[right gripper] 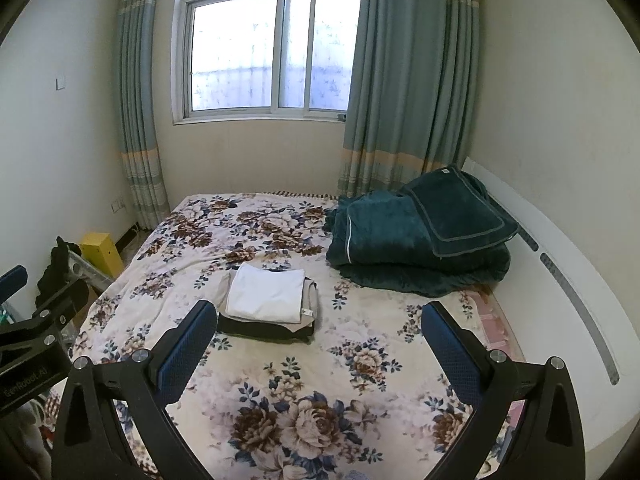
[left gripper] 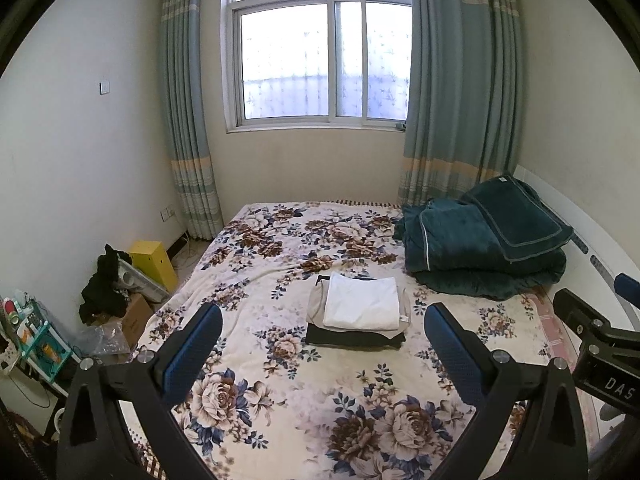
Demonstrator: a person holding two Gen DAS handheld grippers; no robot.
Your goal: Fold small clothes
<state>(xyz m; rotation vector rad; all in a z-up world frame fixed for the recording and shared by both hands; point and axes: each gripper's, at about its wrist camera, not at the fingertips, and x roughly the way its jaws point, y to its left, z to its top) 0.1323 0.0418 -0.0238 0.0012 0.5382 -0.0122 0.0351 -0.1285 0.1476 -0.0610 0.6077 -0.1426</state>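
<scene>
A stack of folded small clothes lies mid-bed on the floral blanket [left gripper: 256, 264]: a white piece [left gripper: 362, 300] on top, a beige piece [left gripper: 316, 304] under it and a black piece [left gripper: 352, 338] at the bottom. The stack shows in the right wrist view too, with the white piece [right gripper: 266, 290] on top. My left gripper [left gripper: 324, 320] is open and empty, held above the bed short of the stack. My right gripper [right gripper: 318, 320] is open and empty, to the right of the stack. Each gripper shows at the edge of the other's view.
A folded dark green quilt [left gripper: 480, 244] lies at the bed's far right against the white headboard [right gripper: 568, 280]. Left of the bed are a yellow box [left gripper: 154, 258], dark clothing [left gripper: 106, 284], cardboard boxes and a cluttered shelf [left gripper: 28, 332]. Window and curtains stand behind.
</scene>
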